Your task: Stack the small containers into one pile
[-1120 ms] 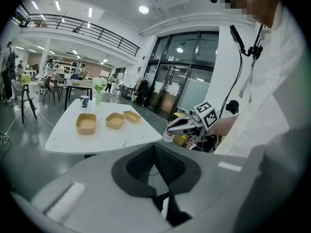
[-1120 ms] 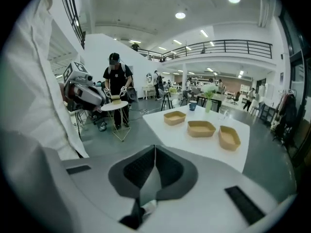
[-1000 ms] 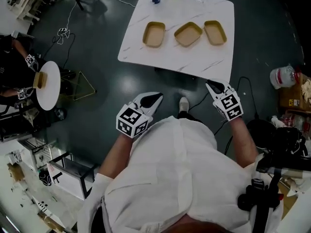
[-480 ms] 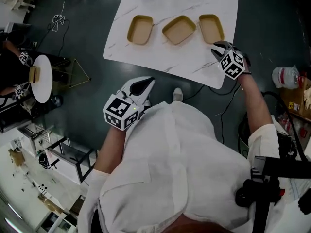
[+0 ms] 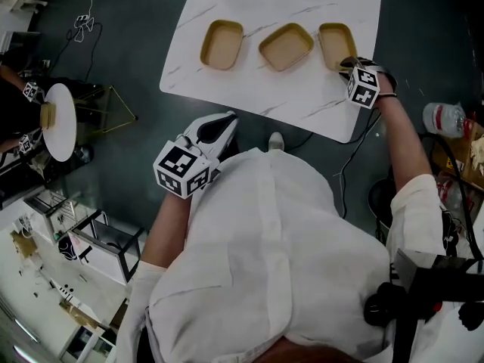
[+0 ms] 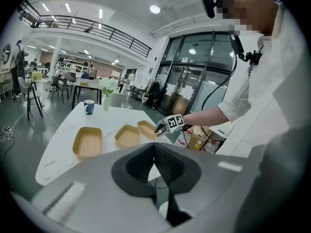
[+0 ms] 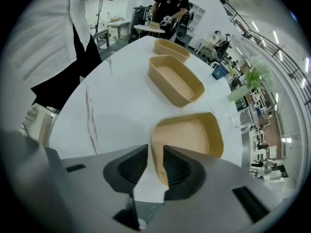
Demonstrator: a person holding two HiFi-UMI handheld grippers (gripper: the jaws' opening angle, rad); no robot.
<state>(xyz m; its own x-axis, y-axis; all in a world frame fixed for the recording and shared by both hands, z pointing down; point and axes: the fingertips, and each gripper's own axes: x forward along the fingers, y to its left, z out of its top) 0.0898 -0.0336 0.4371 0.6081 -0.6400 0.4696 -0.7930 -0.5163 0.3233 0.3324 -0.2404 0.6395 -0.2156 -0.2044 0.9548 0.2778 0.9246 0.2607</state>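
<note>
Right gripper (image 7: 154, 149) points down over the table (image 7: 112, 96), its just-opened jaws spread astride the near wall of the rightmost container (image 7: 194, 135), unclamped. Left gripper (image 6: 153, 147) closed, empty.

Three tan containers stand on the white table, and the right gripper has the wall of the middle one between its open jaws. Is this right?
Not quite. The right gripper is at the container at the row's right end, not the middle container; the head view shows it. Its jaws have just been opening, and that end container's wall stands between them. The rest holds.
</note>
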